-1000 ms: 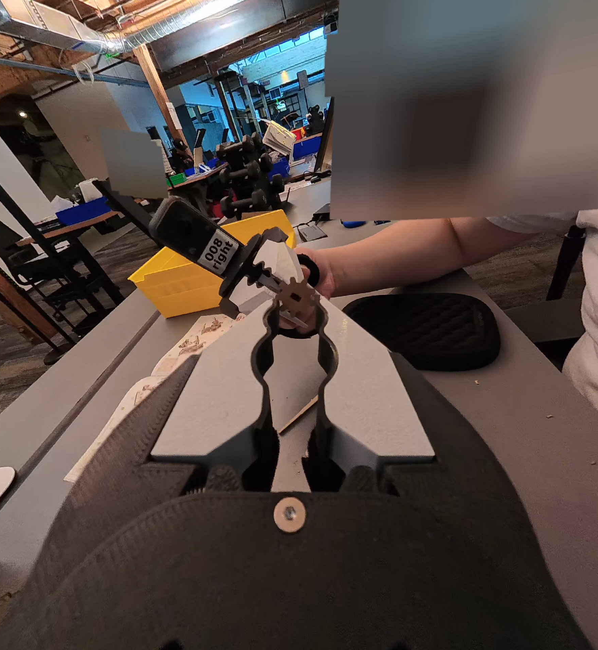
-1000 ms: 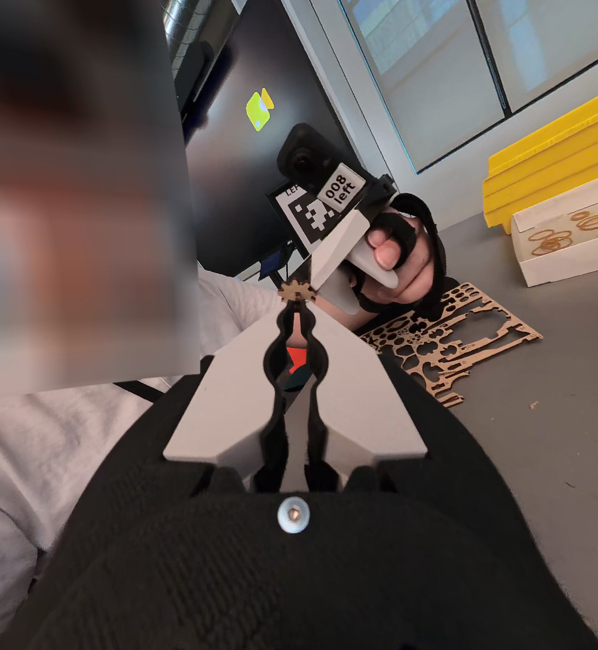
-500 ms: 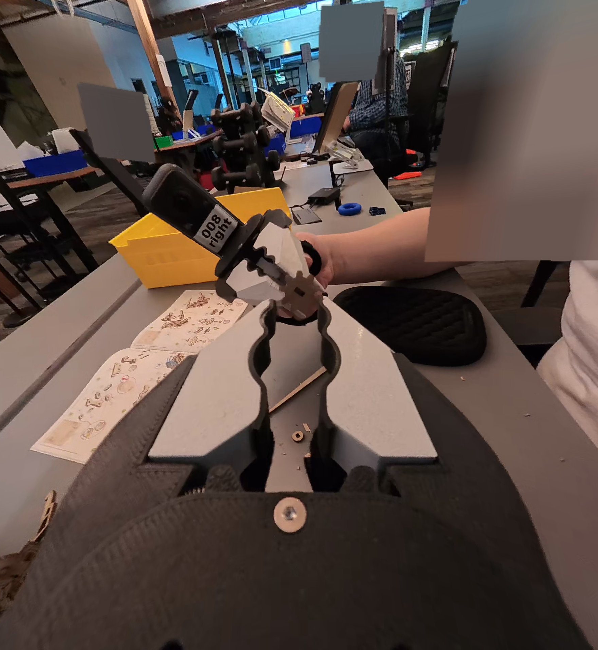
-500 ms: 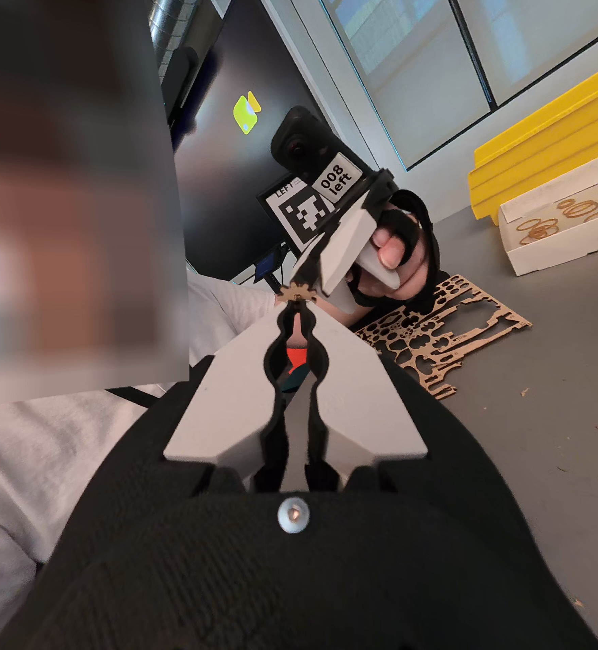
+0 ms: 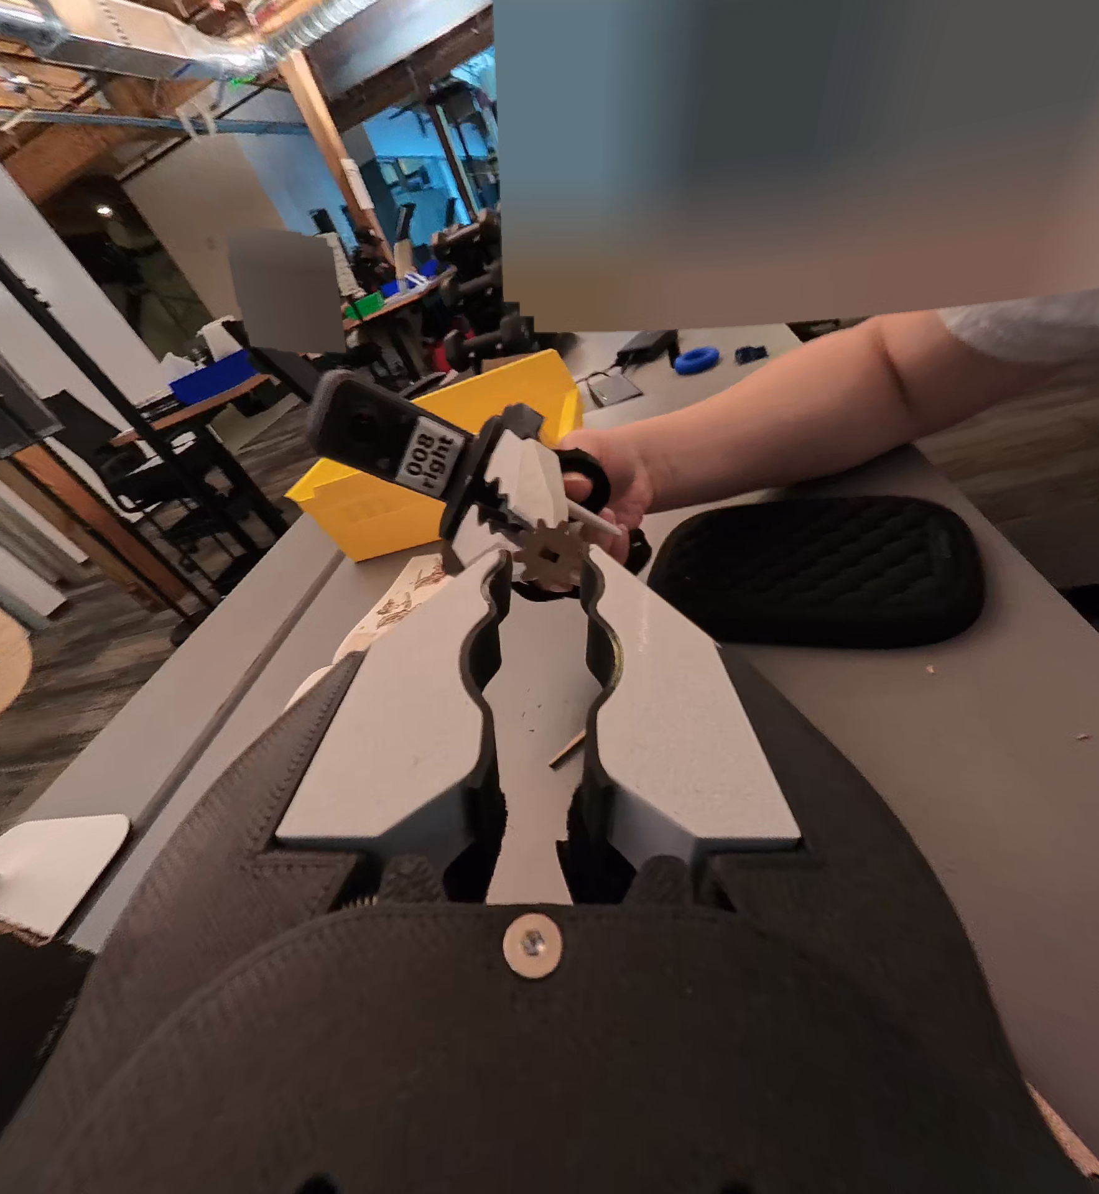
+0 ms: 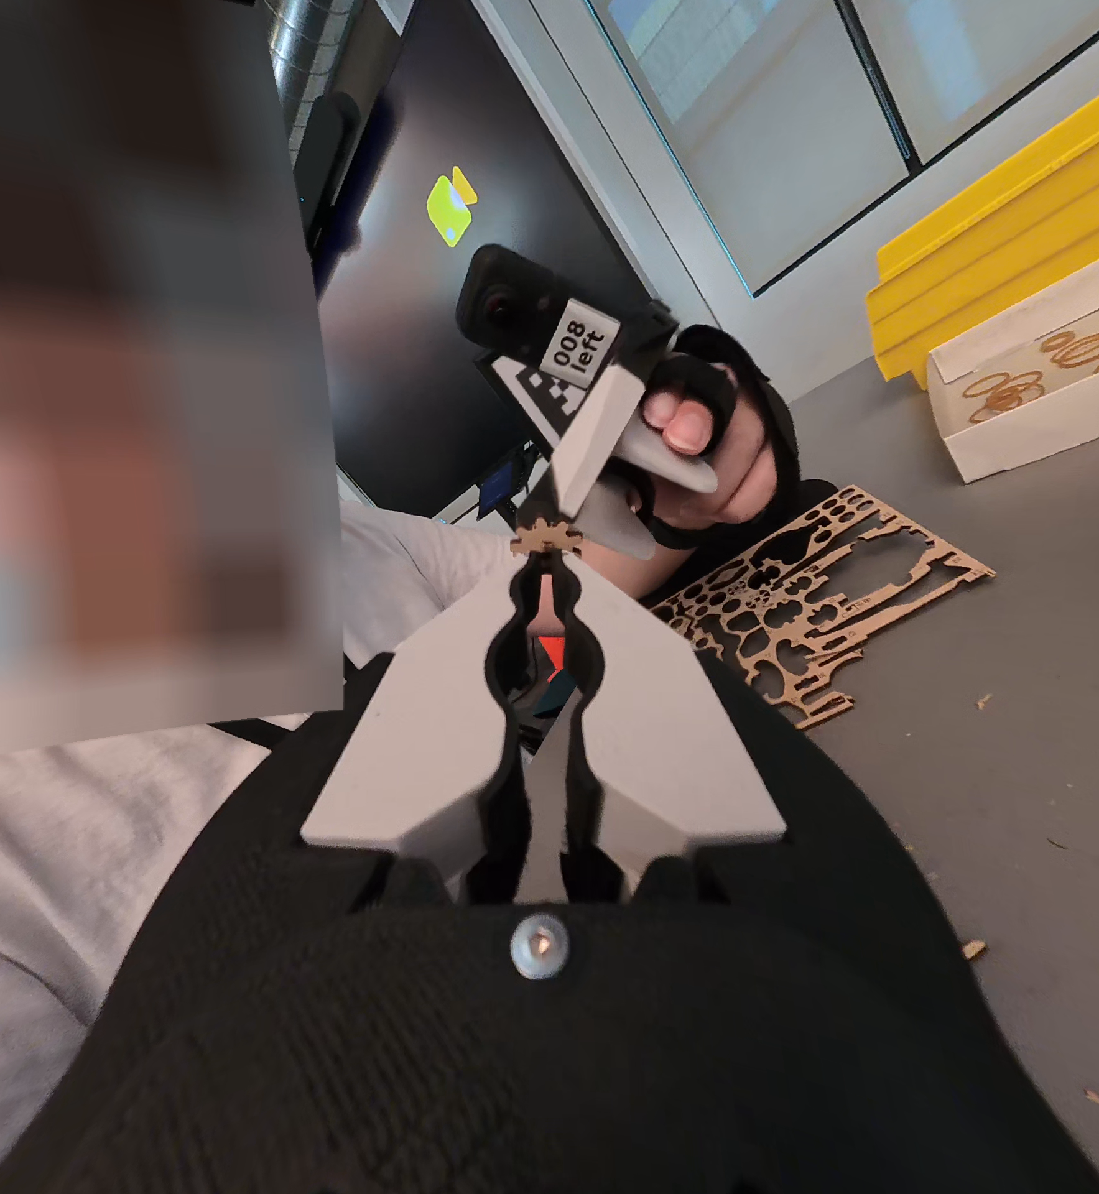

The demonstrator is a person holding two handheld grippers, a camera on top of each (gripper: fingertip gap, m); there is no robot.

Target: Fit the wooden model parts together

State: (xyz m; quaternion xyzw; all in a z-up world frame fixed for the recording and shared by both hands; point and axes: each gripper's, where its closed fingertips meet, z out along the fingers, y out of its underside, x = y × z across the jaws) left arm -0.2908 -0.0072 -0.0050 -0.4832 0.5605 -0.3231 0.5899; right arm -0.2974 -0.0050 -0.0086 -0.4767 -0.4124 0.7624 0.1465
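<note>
A small wooden gear (image 5: pixel 550 552) with a square hole sits between the tips of my left gripper (image 5: pixel 546 568), which is shut on it across its width, above the grey table (image 5: pixel 921 743). My right gripper (image 6: pixel 544 565) meets it tip to tip and is shut on a thin pale peg (image 5: pixel 595 519) at the gear's hole. In the right wrist view the gear (image 6: pixel 545 539) shows edge-on just above my right fingertips, with the left gripper (image 6: pixel 553 517) coming down onto it. The right gripper also shows in the left wrist view (image 5: pixel 524 530). How far the peg sits in the hole is hidden.
A punched-out wooden parts sheet (image 6: pixel 811 614) lies on the table beyond the grippers. A white box of rubber bands (image 6: pixel 1038 387) and yellow bins (image 6: pixel 1018 245) stand behind it. A black pad (image 5: pixel 818 575), a yellow bin (image 5: pixel 469 465), an instruction sheet (image 5: pixel 404 601) and a loose wooden stick (image 5: pixel 566 753) lie nearby. The grippers are tip to tip, or close to it.
Both grippers stay tip to tip at the gear and keep their hold. The pair has tilted and shifted a little together, so the background has swung in both views.
</note>
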